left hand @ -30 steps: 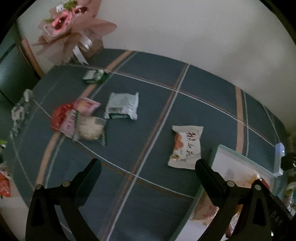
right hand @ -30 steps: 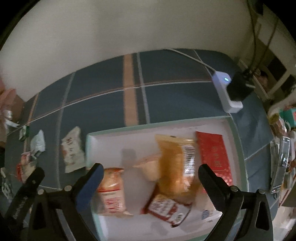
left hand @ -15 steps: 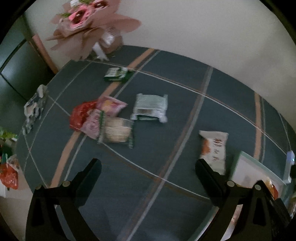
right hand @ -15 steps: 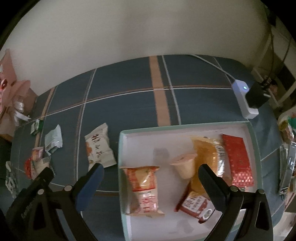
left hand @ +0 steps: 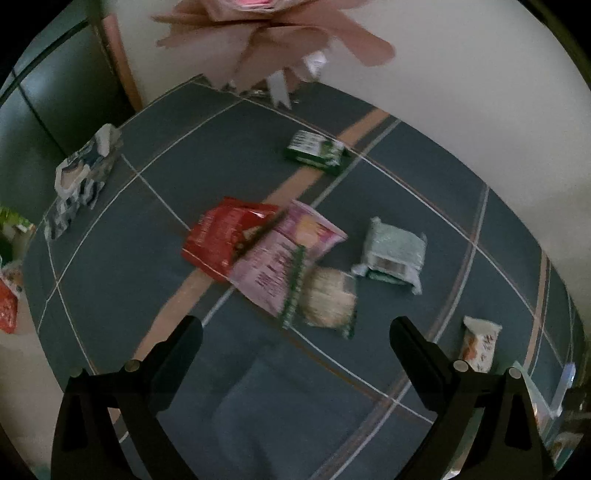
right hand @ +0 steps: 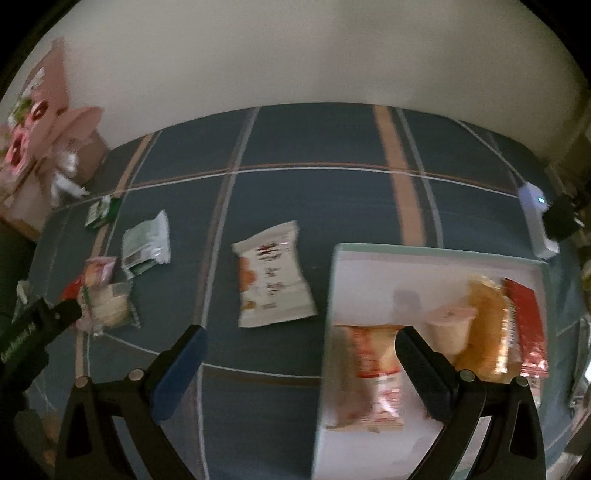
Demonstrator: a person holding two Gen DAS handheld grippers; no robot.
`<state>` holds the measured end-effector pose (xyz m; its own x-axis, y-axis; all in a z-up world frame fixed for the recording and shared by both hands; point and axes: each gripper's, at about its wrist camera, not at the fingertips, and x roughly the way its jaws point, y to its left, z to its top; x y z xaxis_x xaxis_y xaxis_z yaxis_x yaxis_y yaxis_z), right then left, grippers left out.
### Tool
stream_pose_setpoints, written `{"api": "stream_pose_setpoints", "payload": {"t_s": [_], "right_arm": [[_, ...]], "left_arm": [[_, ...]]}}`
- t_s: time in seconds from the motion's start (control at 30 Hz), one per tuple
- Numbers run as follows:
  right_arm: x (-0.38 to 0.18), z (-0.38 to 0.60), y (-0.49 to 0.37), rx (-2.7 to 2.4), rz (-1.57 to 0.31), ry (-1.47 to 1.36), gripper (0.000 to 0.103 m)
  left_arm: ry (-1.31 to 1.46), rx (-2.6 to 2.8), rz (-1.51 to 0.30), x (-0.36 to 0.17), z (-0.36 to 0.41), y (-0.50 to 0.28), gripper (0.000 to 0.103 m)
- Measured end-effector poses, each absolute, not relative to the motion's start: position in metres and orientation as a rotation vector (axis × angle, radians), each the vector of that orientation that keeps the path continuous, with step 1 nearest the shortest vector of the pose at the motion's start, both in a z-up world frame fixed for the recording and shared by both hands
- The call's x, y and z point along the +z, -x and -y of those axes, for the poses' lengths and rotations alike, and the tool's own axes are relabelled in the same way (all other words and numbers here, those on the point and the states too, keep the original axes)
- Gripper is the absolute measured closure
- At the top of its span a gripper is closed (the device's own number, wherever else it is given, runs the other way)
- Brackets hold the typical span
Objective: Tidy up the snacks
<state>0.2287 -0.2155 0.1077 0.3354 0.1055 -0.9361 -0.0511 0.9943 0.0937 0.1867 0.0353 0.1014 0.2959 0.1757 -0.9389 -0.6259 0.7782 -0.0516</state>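
Both empty, jaws spread: left gripper (left hand: 295, 332) above clustered loose packets (left hand: 273, 254), right gripper (right hand: 299, 339) between white packet (right hand: 273, 275) and collecting tray (right hand: 436, 258).

Your left wrist view cuts off the pink bouquet (left hand: 273, 33) at its top edge, and the tray (left hand: 535, 398) is only a sliver at the right. In your right wrist view, motion blur makes the print on the white snack packet (right hand: 273, 273) unreadable, and the tray's near corner (right hand: 321, 435) smears.
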Motion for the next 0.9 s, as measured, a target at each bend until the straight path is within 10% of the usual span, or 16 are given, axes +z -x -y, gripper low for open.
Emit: {"api": "stream_pose_setpoints", "payload": {"t_s": [0.9], "right_arm": [[0.067, 0.19, -0.258, 0.176, -1.175, -0.073, 0.019]], "left_arm": [[0.336, 0.437, -1.143, 0.061, -0.034, -0.226, 0.001]]}}
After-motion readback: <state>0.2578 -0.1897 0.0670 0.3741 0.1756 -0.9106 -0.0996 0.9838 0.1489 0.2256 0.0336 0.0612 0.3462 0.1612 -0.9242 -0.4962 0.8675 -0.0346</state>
